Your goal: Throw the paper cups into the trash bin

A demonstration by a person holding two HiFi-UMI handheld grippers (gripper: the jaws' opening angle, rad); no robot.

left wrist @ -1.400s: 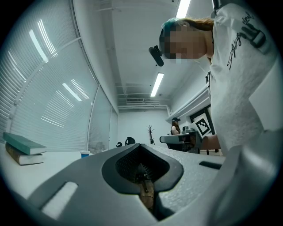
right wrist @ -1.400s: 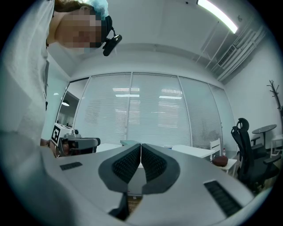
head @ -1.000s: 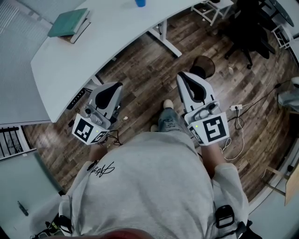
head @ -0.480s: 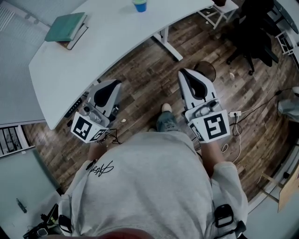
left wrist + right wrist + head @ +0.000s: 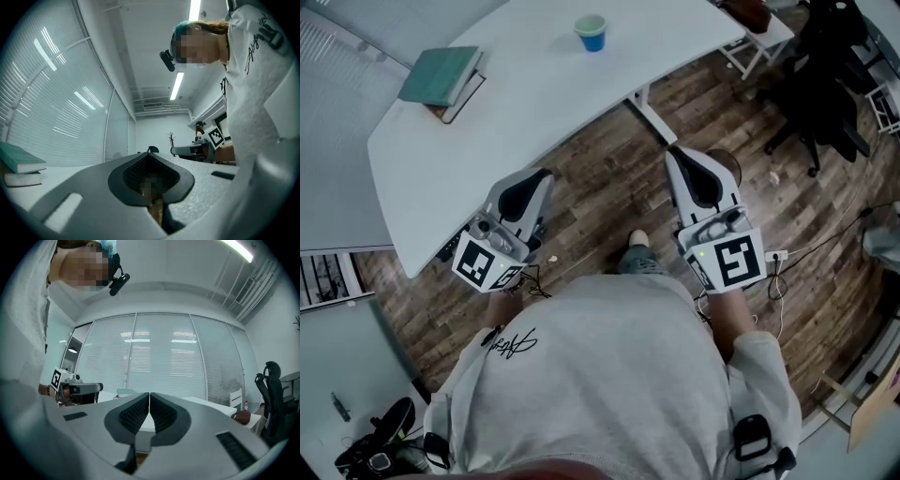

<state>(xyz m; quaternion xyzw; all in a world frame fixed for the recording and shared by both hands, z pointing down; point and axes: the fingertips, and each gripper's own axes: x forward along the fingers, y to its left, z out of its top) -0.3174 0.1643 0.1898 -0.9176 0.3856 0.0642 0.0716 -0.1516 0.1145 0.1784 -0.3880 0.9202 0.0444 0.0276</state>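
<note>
Near desk (image 5: 534, 103), right claw (image 5: 680, 159) closed empty, left claw (image 5: 539, 180) seemingly likewise, shirt script (image 5: 514, 343) illegible

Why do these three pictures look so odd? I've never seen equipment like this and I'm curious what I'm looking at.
A person holds two hand tools, the left gripper and the right gripper, each with two fingers. One picture comes from a camera on the person's head, looking down. The other two come from cameras riding on each gripper, looking along its fingers. On the white desk are a blue paper cup and a green book. Both grippers' fingers are closed together and hold nothing.
</note>
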